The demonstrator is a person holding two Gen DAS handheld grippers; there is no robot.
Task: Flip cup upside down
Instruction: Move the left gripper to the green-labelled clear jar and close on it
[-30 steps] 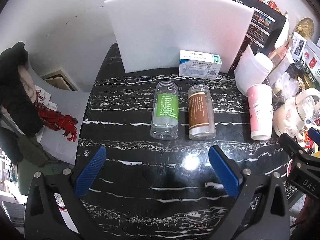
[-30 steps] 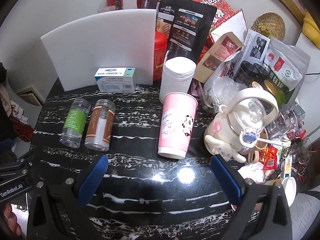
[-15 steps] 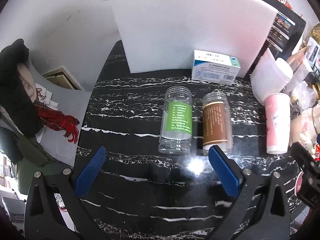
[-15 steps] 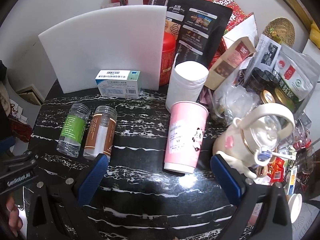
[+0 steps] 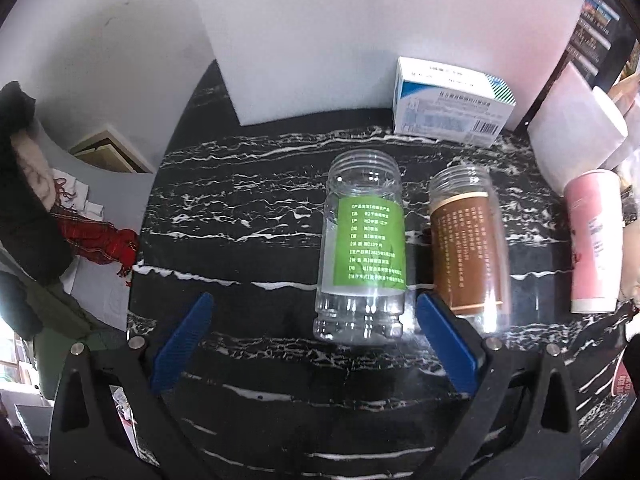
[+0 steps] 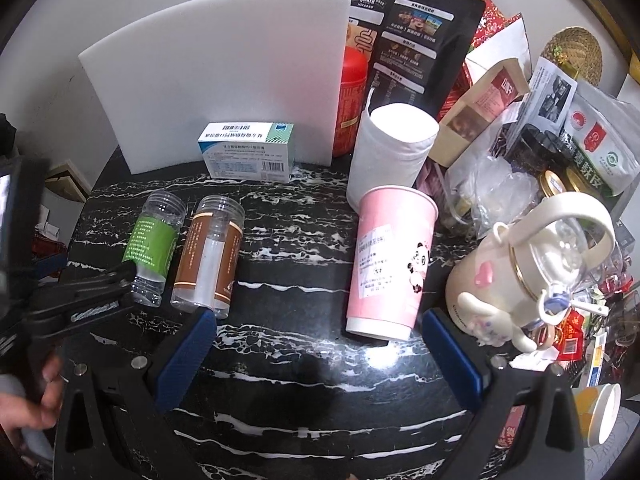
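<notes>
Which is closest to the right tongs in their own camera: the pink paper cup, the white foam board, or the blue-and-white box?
1. Pink paper cup with a panda, upright, just ahead between the open right tongs.
2. Blue-and-white cardboard box, farther back, left.
3. White foam board, standing behind the box.

The black marble desk with white veins [image 6: 304, 364] carried a clear plastic jar with a green label [image 5: 362, 258] and a clear plastic jar with a brown label [image 5: 466, 248], standing upright just beside each other. A pink paper cup with a panda print [image 6: 390, 264] stood mouth up to their right. Behind the jars a white-and-blue cardboard box [image 6: 250, 150] lay against an upright white foam board [image 6: 224, 76]. A cream kettle [image 6: 524, 272] stood at the desk's right edge.
</notes>
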